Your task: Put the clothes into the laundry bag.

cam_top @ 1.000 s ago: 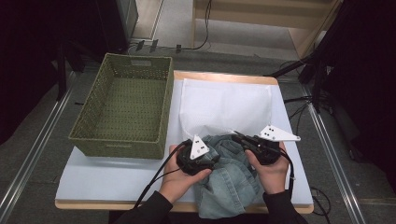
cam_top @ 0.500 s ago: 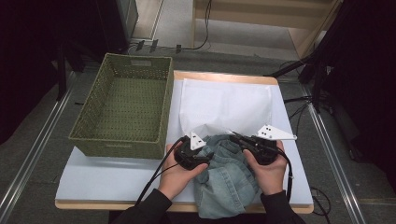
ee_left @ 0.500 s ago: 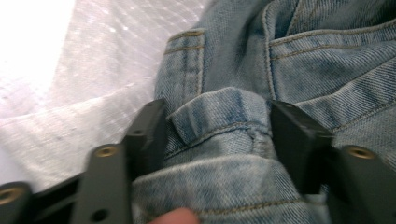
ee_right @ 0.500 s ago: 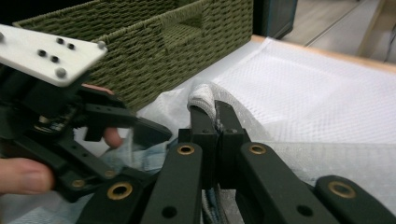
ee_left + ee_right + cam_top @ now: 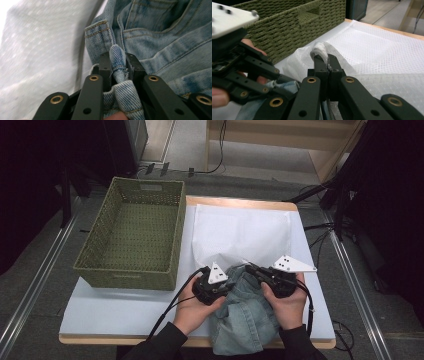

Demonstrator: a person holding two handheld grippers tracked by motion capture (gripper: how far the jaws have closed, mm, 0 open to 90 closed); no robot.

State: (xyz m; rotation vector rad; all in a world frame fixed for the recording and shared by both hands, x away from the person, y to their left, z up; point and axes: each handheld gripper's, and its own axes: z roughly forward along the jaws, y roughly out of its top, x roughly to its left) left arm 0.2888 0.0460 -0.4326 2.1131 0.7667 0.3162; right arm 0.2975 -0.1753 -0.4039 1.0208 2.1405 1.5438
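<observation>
Soft, floppy jeans (image 5: 160, 32), lower middle of the high view, were pinched at a hem fold by the left gripper (image 5: 119, 65), jaws just closed; mesh bag (image 5: 372, 47) rim was clamped by the right gripper (image 5: 325, 60).

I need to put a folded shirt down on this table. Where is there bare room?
Free: the near-left table, between the basket and the front edge. Inside the basket too. Crowded: the near-right, with jeans, mesh bag and both grippers.
</observation>
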